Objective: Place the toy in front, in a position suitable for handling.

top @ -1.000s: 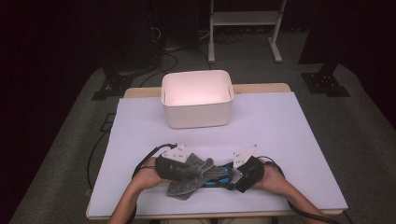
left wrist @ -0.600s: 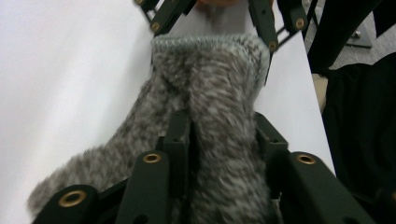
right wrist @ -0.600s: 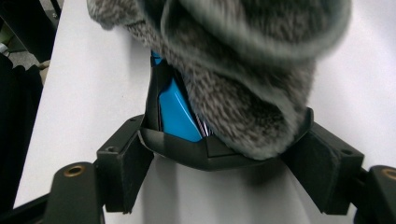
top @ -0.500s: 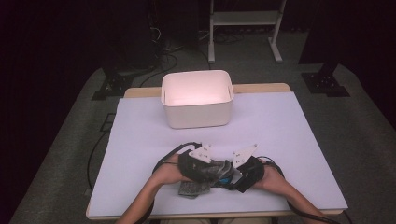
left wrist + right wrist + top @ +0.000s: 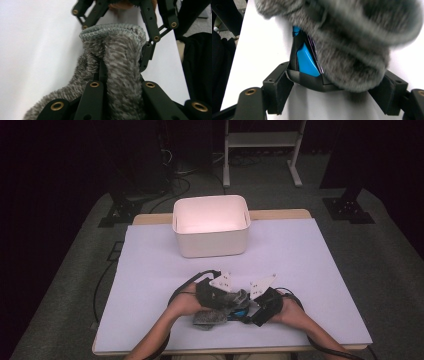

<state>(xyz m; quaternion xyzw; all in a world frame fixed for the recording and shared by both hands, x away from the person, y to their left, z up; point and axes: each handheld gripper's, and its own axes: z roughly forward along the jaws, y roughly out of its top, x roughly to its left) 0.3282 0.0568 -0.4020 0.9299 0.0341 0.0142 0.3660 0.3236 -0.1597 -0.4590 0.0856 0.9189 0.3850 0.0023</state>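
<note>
A fuzzy grey sock [image 5: 209, 316] lies near the table's front edge between both hands. My left gripper [image 5: 231, 297] is shut on a fold of the sock [image 5: 117, 65]; its jaws have just been closing with the sock between them. In the left gripper view its fingertips [image 5: 102, 71] are buried in the pile. My right gripper [image 5: 251, 308] faces it from the right and stands wide, its pads [image 5: 277, 91] pressed on a black and blue object [image 5: 305, 61]. The sock [image 5: 352, 42] drapes over that object's far end.
A white bin [image 5: 210, 225] stands at the back middle of the table on the pale cover [image 5: 305, 260]. A dark floor, cables and a white frame [image 5: 260, 140] lie beyond the table. The person's forearms enter from the bottom edge.
The left hand has moved right toward the right gripper, dragging the sock with it. The sock is now bunched over the blue object. The right hand has stayed put.
</note>
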